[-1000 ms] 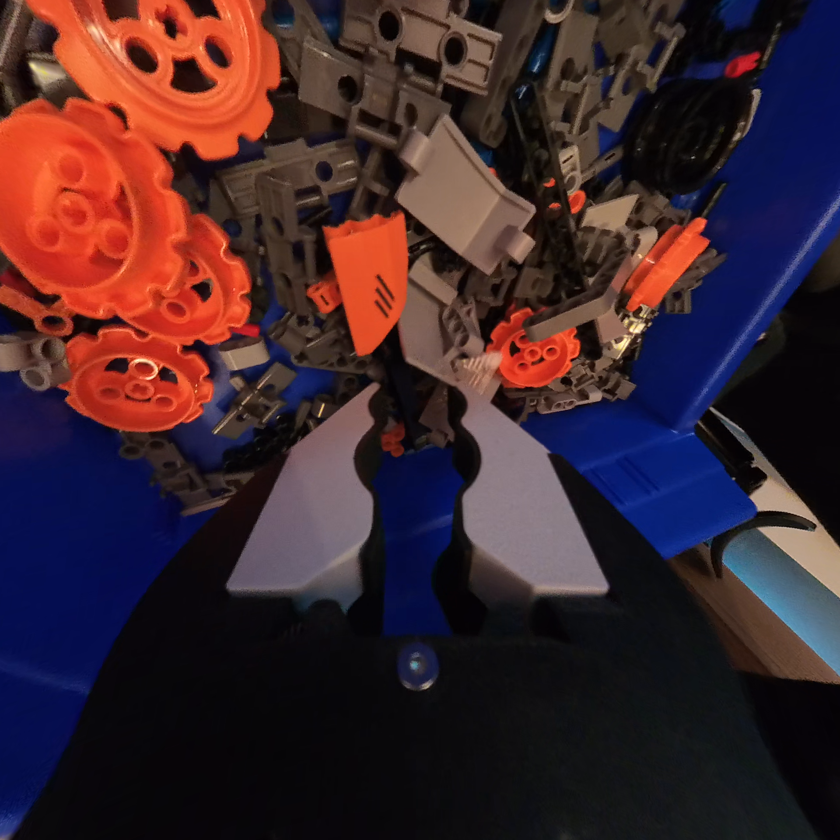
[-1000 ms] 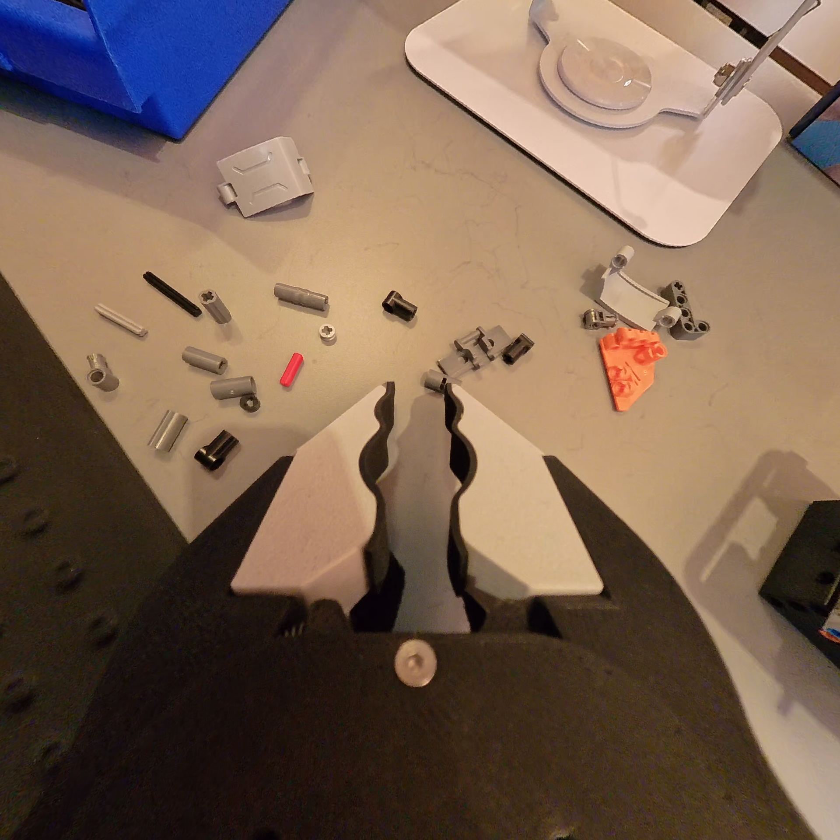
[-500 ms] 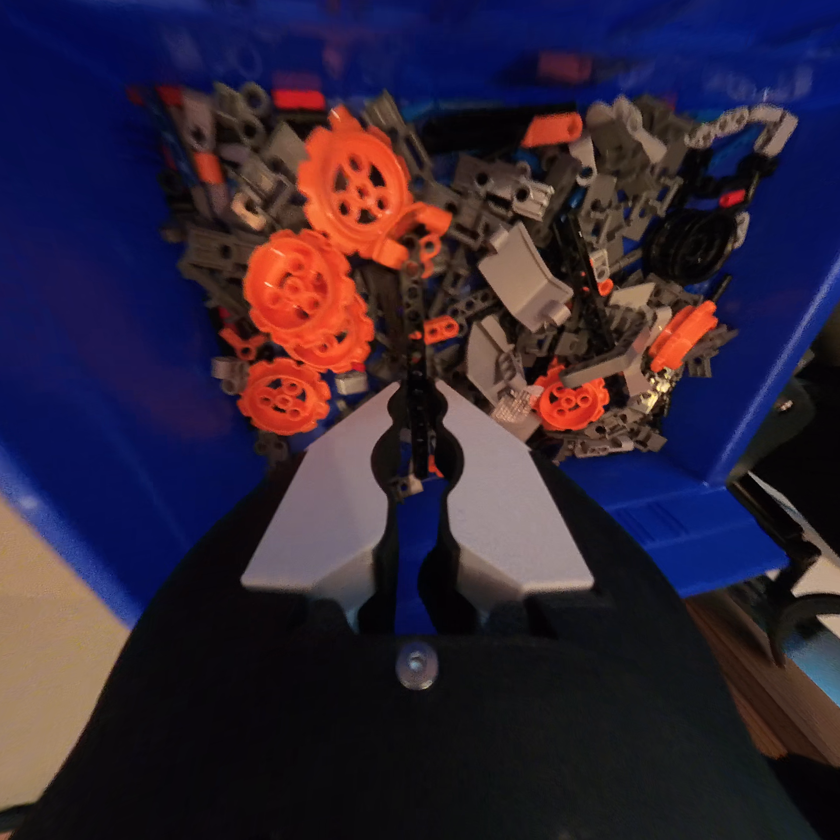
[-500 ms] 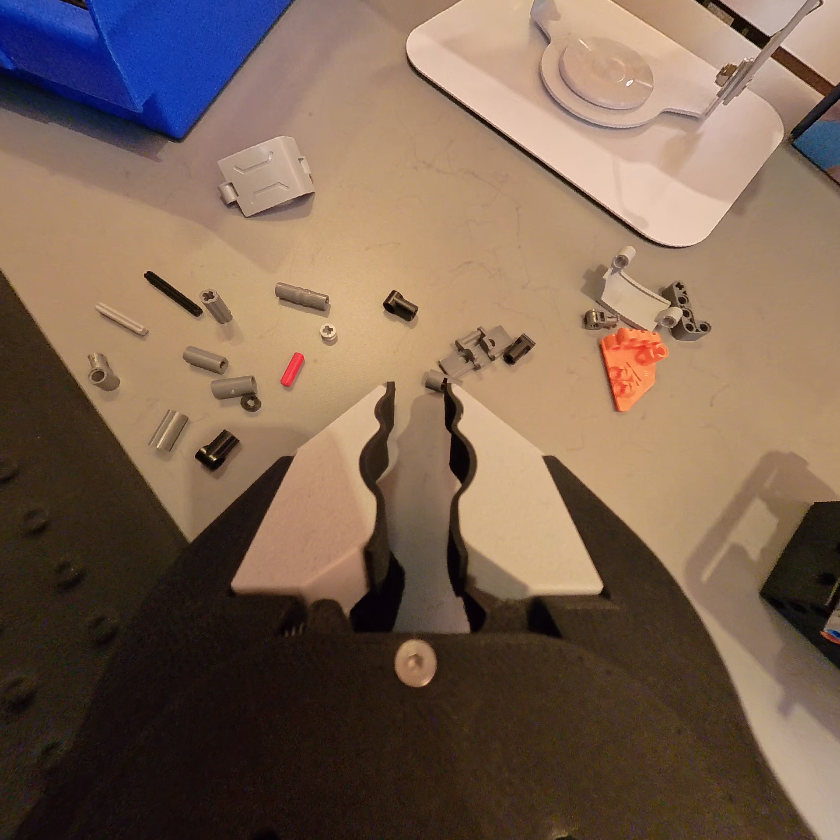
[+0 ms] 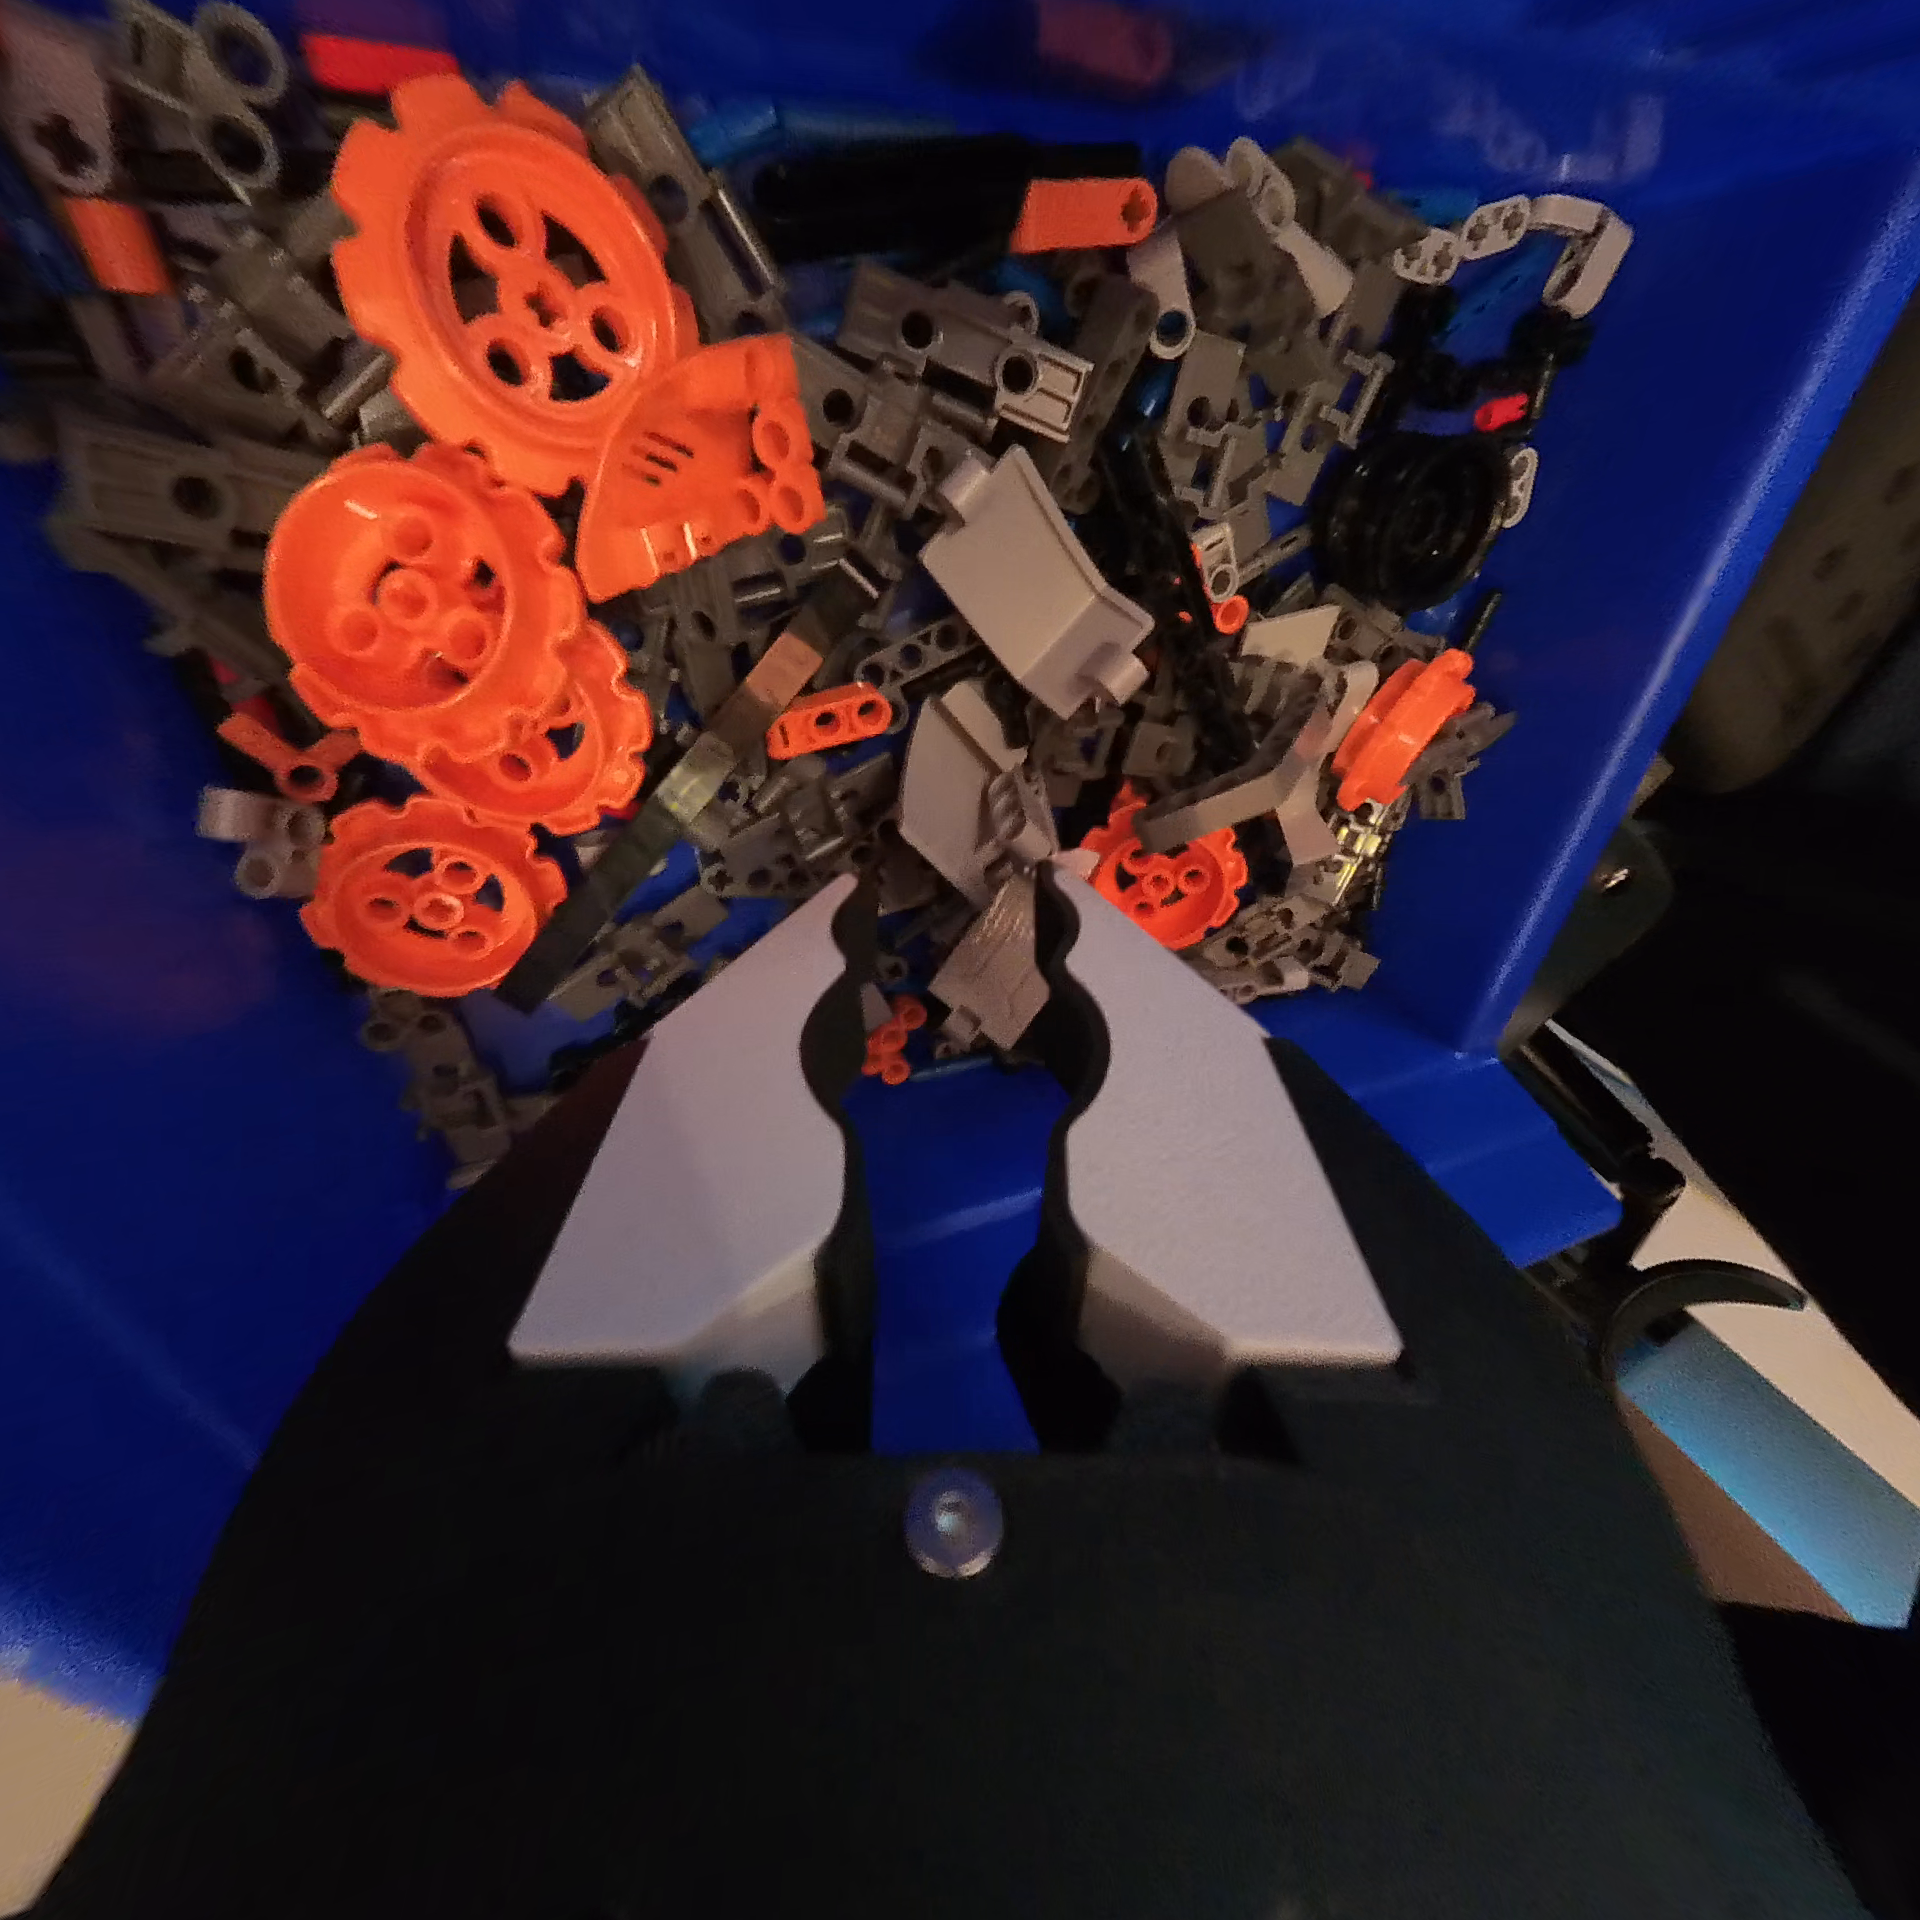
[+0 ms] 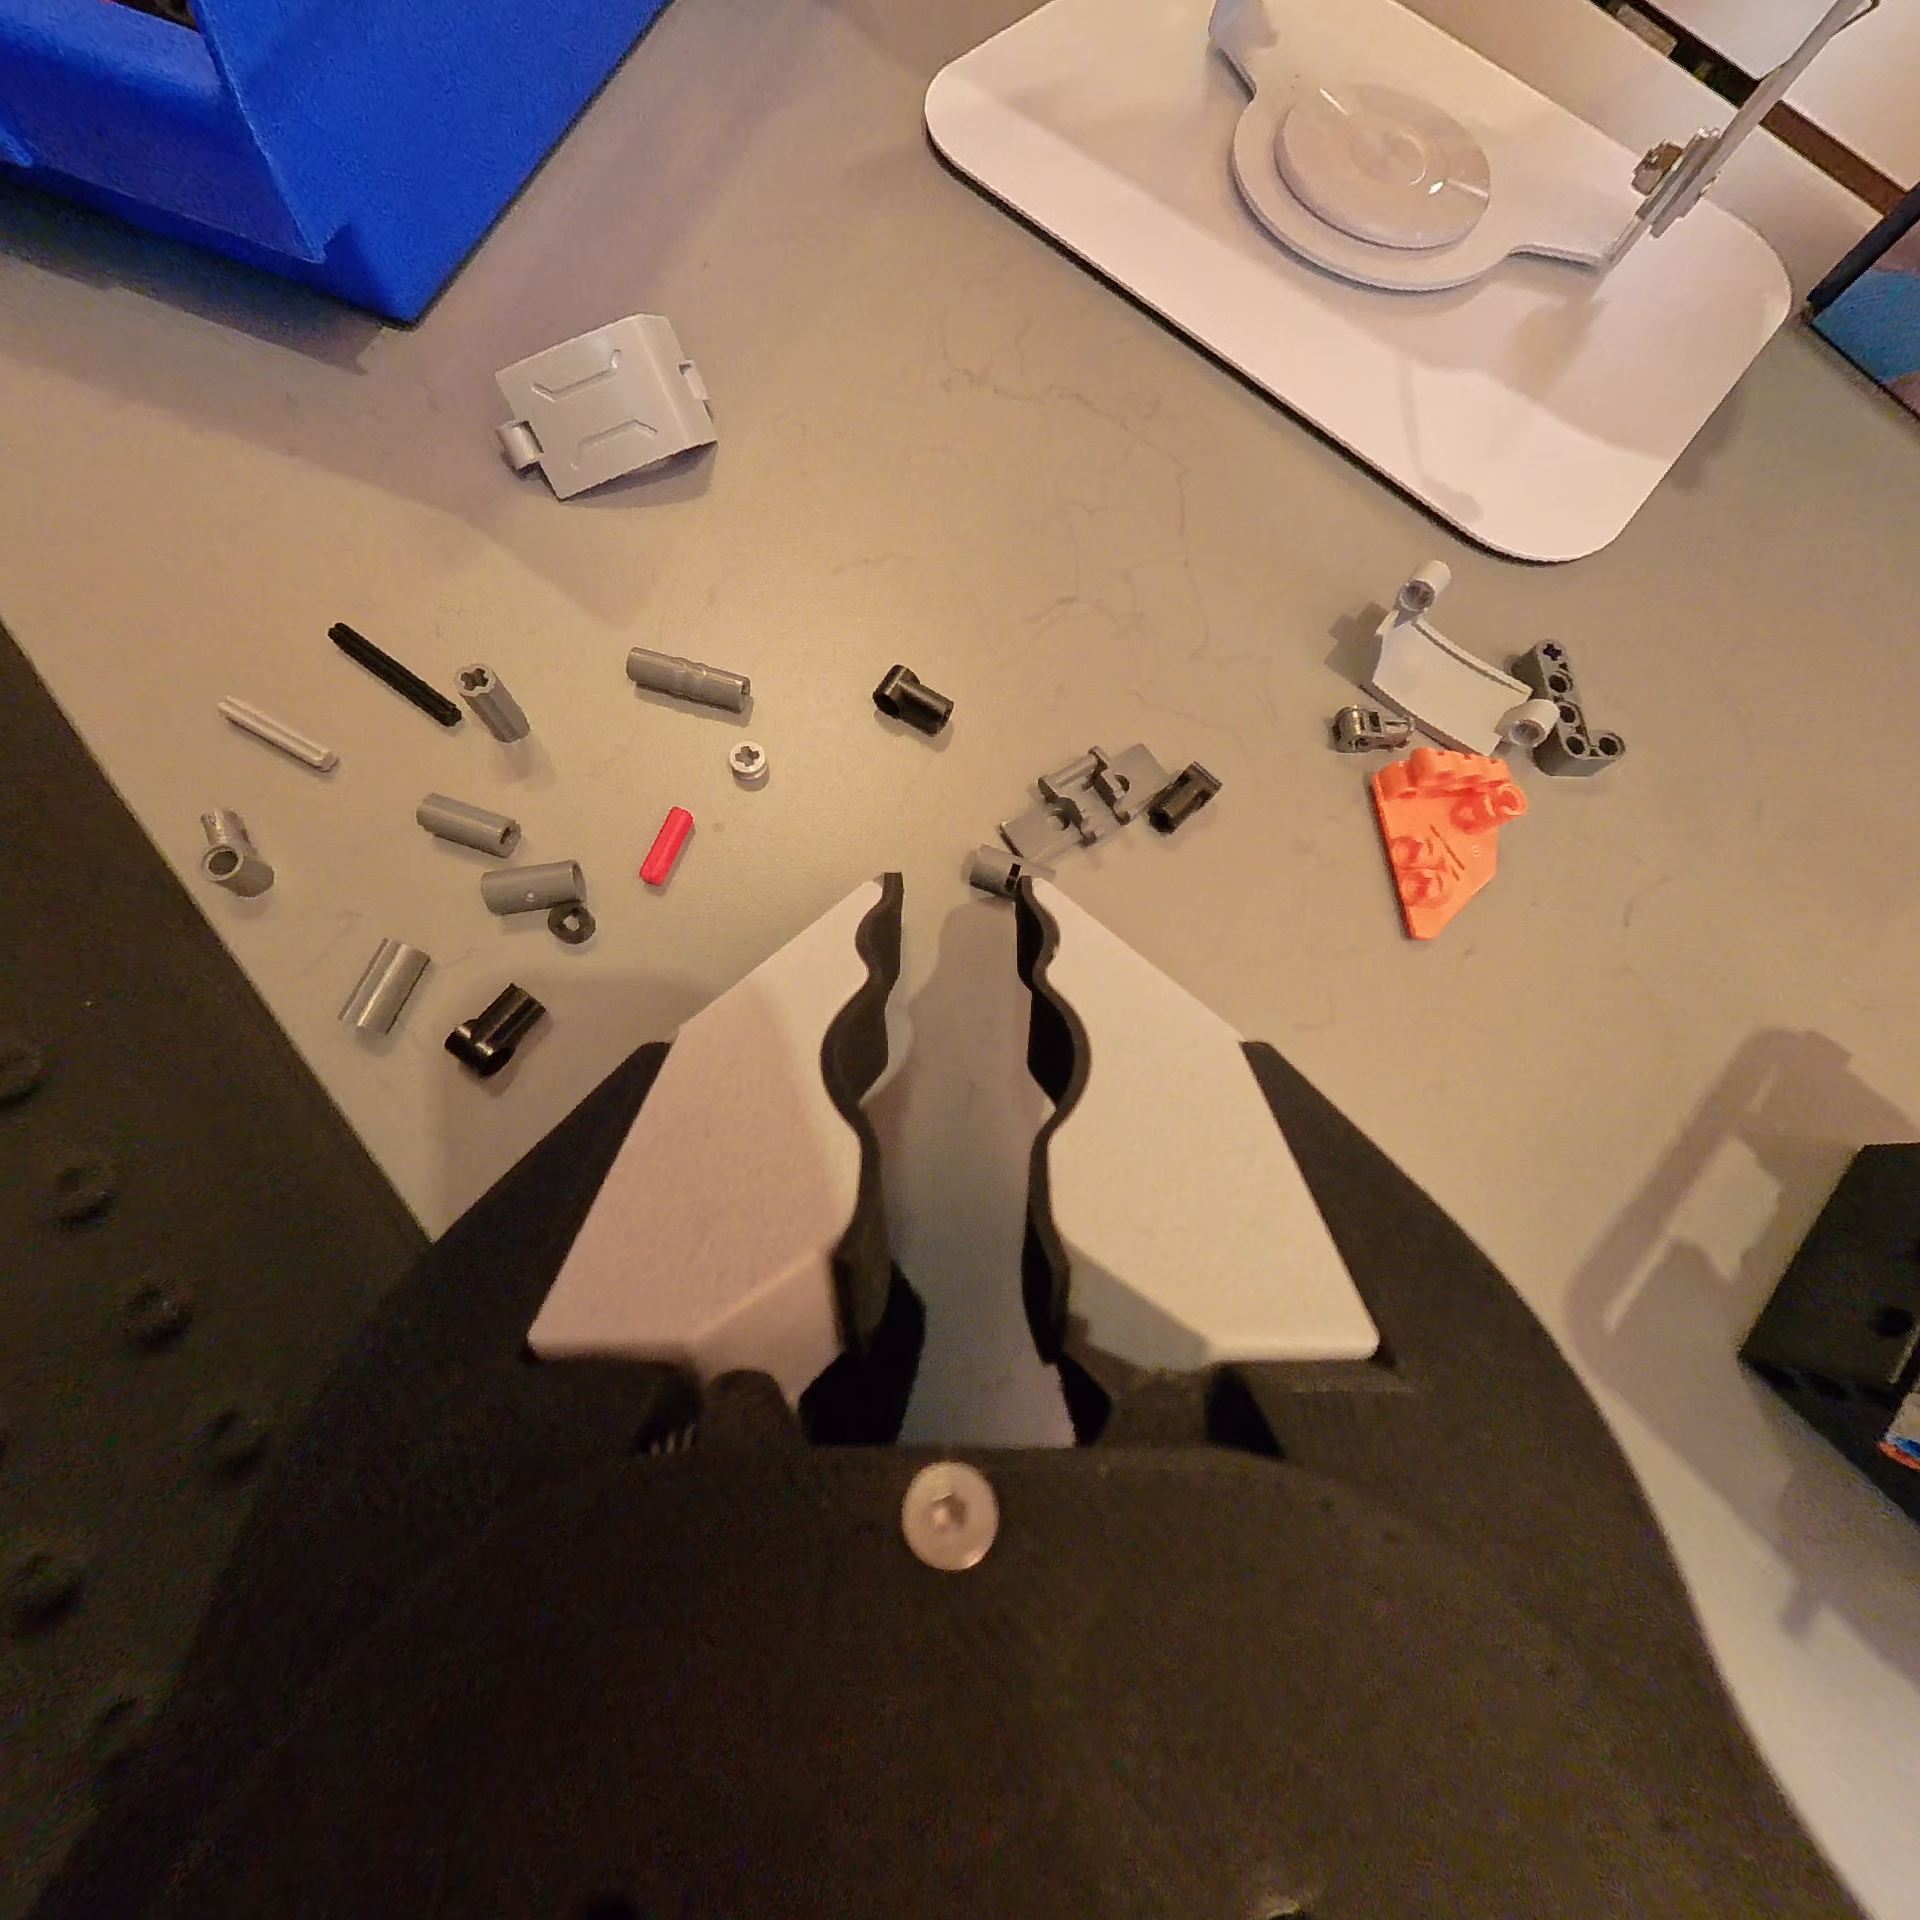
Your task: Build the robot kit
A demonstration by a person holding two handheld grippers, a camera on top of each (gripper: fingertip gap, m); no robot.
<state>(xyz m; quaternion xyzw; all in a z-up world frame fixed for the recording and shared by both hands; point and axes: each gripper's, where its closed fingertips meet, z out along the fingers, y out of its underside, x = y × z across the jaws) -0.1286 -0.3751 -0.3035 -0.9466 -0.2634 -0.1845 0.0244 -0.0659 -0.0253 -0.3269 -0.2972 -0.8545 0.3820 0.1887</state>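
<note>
**Left gripper over the parts bin, right gripper over the loose parts on the table**

Your left gripper points into a big blue bin heaped with plastic building parts. Its fingers stand apart with nothing between them; blue bin floor shows through the gap. The tips sit just in front of a grey ribbed panel at the near edge of the heap, and whether they touch it cannot be told. The largest pieces in the heap are four orange toothed wheels, the top one above three more stacked down the left side. A light grey curved panel lies near the middle, a black tyre at the far right, and a small orange toothed wheel just right of your fingertips.

Your right gripper hangs over a grey table, fingers apart and empty. A corner of the blue bin shows at the top left, and a white stand base fills the top right. A grey ribbed panel lies alone beyond the small parts. To the right lie an orange wedge plate and a light grey curved piece, close together. A small grey sleeve sits just beside your right fingertip. To the left are scattered small grey tubes, a black rod and a red pin.
</note>
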